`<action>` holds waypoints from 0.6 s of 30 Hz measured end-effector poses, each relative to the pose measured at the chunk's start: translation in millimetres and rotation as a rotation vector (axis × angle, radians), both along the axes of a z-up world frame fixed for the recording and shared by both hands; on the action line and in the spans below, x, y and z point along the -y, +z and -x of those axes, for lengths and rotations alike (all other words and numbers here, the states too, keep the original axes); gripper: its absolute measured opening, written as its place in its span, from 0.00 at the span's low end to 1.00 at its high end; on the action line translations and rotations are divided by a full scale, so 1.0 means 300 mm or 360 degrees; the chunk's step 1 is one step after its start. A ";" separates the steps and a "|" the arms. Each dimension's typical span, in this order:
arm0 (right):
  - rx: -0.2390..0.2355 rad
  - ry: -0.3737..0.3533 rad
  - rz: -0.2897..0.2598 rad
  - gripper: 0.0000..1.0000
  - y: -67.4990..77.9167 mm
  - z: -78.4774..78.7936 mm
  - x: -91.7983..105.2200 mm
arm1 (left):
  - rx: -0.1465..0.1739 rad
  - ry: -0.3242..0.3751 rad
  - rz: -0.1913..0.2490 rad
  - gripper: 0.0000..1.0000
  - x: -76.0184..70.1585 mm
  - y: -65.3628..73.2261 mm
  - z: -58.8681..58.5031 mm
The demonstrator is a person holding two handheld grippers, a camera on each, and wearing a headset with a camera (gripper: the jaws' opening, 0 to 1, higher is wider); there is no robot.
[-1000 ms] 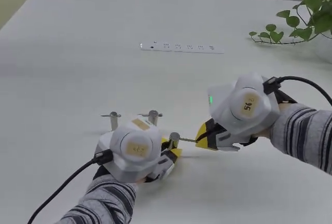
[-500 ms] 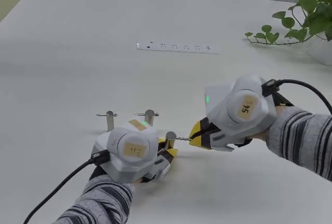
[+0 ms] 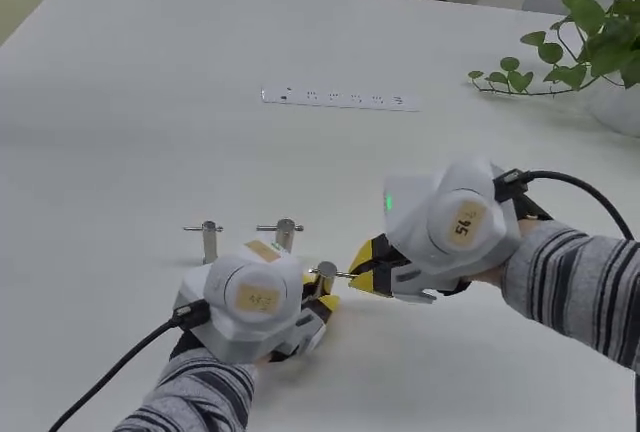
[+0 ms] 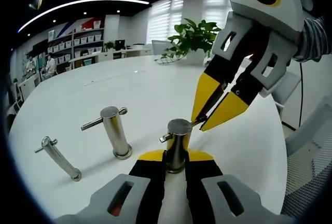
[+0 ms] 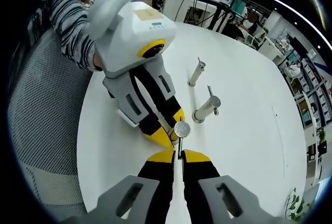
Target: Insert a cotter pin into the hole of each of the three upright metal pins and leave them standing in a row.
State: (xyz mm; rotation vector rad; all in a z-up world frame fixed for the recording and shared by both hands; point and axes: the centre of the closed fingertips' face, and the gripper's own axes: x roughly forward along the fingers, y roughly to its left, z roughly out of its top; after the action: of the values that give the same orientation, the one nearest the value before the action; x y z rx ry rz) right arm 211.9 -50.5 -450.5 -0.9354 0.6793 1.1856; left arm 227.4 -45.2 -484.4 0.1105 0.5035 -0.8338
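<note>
1. Since a second ago the right gripper point(image 3: 357, 274) has closed in leftward on the nearest pin. The gap between its yellow tips point(image 4: 206, 92) and that pin is nearly gone, and the thin metal cotter pin point(image 5: 179, 149) sits deeper in the hole.
2. The right gripper's jaws are pinched together on the thin metal cotter pin. The right gripper view shows it held between the tips, pointing at the pin's head.
3. The left gripper point(image 3: 322, 298) is clamped on the short upright steel pin point(image 3: 325, 272), low on the shaft with one jaw each side – clearest in the left gripper view.
4. In the left gripper view the cotter pin runs through the hole just under the head. A stub pokes out the left side and the other end stays in the right gripper's tips.
5. The middle steel pin point(image 3: 284, 234) and far-left steel pin point(image 3: 209, 241) stand to the left and slightly farther off on the white table point(image 3: 120, 102). Both are upright, each with a seated cotter pin point(image 4: 96, 124) crossing through its top.
6. A white power strip point(image 3: 340, 99) lies far across the table, and a green leafy plant point(image 3: 595, 22) sits at the far right.
</note>
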 end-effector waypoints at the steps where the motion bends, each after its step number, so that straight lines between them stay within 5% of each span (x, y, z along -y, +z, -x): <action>1: -0.0003 -0.0014 -0.0012 0.02 0.005 0.000 0.000 | 0.0005 -0.0006 -0.0004 0.10 0.000 -0.001 0.000; 18: -0.0013 -0.0060 -0.0050 0.00 0.036 0.001 0.014 | 0.0028 0.0023 -0.0042 0.10 0.000 -0.008 0.000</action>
State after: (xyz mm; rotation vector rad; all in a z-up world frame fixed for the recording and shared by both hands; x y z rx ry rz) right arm 211.7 -54.6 -439.6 -0.8882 0.6803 1.1642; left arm 227.5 -45.3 -486.8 0.1382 0.4985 -0.8118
